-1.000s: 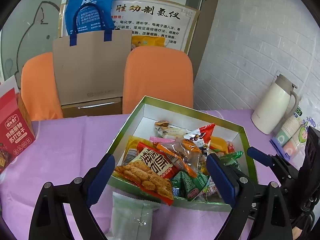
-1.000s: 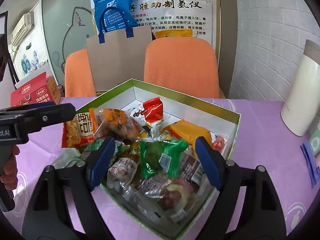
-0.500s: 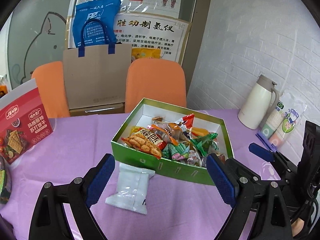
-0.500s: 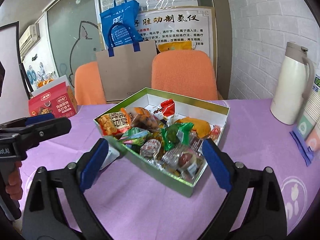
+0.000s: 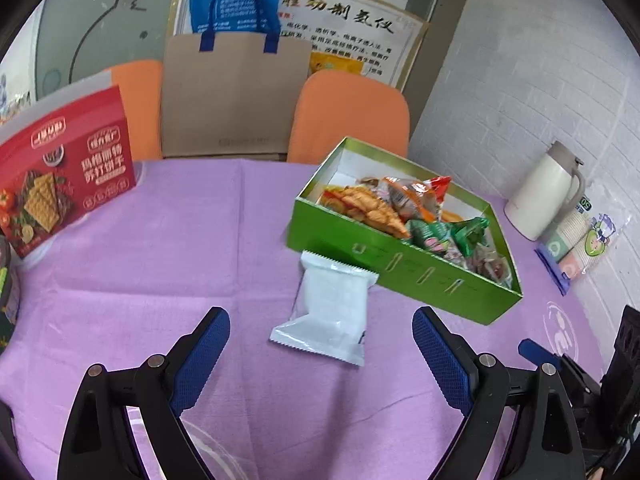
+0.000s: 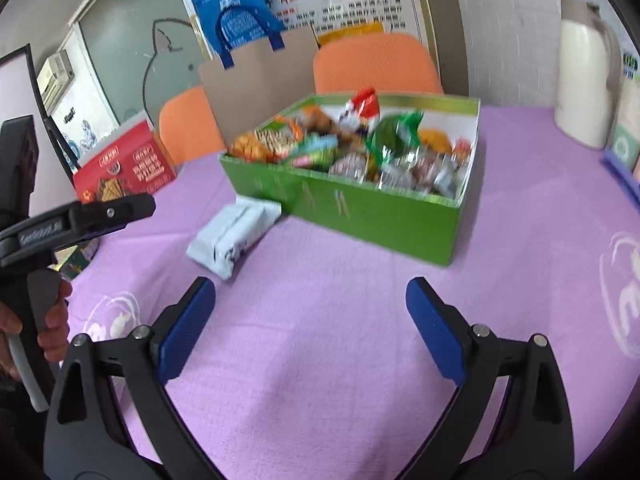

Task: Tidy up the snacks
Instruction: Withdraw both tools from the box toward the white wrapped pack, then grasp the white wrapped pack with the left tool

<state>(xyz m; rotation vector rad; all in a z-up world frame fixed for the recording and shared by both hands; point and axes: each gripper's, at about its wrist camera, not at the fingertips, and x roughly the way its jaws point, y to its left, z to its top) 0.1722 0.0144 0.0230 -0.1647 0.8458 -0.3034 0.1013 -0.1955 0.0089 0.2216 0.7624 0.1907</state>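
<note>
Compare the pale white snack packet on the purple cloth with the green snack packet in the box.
The pale white snack packet lies flat on the purple cloth, outside the green box; the crinkled green snack packet sits inside, piled among others. The white one looks plain, the green one printed. Both are sealed and ungripped.

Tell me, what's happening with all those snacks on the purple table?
A person is tidying snacks with a hand-held gripper in each hand. Right now the left hand-held gripper and right hand-held gripper are both open and hold nothing. The green box is full of snack packets. One white snack packet lies outside on the purple tablecloth, up against the box's front wall, in front of the left one.
</note>
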